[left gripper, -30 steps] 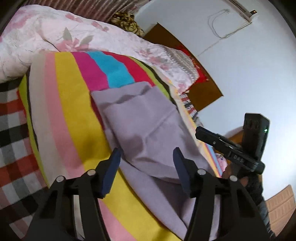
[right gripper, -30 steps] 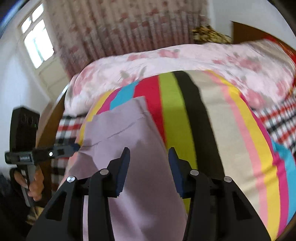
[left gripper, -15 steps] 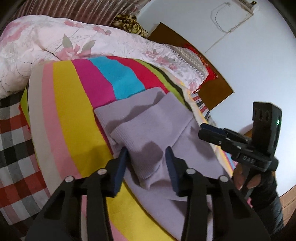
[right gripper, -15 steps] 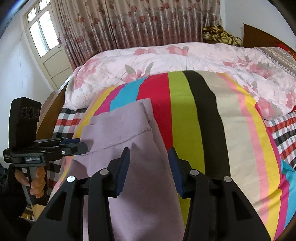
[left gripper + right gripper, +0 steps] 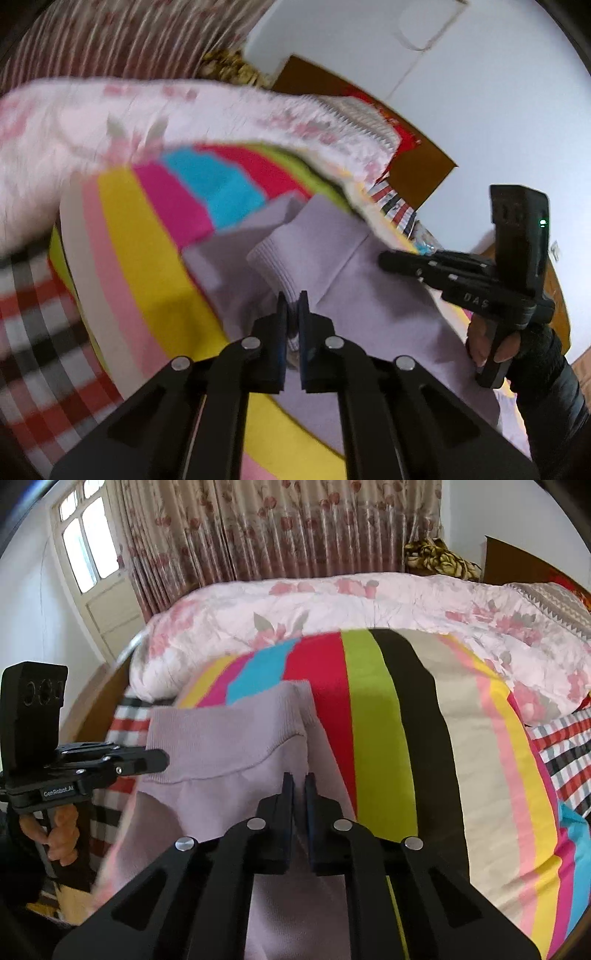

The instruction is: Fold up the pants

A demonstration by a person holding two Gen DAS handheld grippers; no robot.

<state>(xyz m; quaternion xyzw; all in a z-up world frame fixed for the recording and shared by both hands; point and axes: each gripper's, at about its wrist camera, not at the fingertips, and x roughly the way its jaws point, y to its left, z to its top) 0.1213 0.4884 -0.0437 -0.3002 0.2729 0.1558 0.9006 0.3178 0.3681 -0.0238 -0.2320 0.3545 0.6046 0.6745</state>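
Lilac pants (image 5: 332, 240) lie on a striped blanket (image 5: 147, 236), with the ribbed waistband (image 5: 273, 269) toward the far end. My left gripper (image 5: 293, 295) is closing tight on a raised fold of that waistband, which is pinched between its pads. My right gripper (image 5: 299, 777) is closing on the right edge of the pants (image 5: 221, 738), and lilac cloth shows between its pads. Each gripper appears in the other's view: the right gripper (image 5: 388, 258) at the pants' right side, the left gripper (image 5: 155, 758) at the waistband's left end. Hands grip both handles.
A pink floral quilt (image 5: 369, 609) is bunched along the bed's far side. A checked sheet (image 5: 33, 332) lies under the blanket. A wooden headboard (image 5: 413, 162) stands by the white wall. Flowered curtains (image 5: 277, 528) and a window door (image 5: 92, 561) are behind the bed.
Both grippers went from open over the pants to shut on the cloth. The left one rose and rolled, and the waistband fold now stands up off the blanket.
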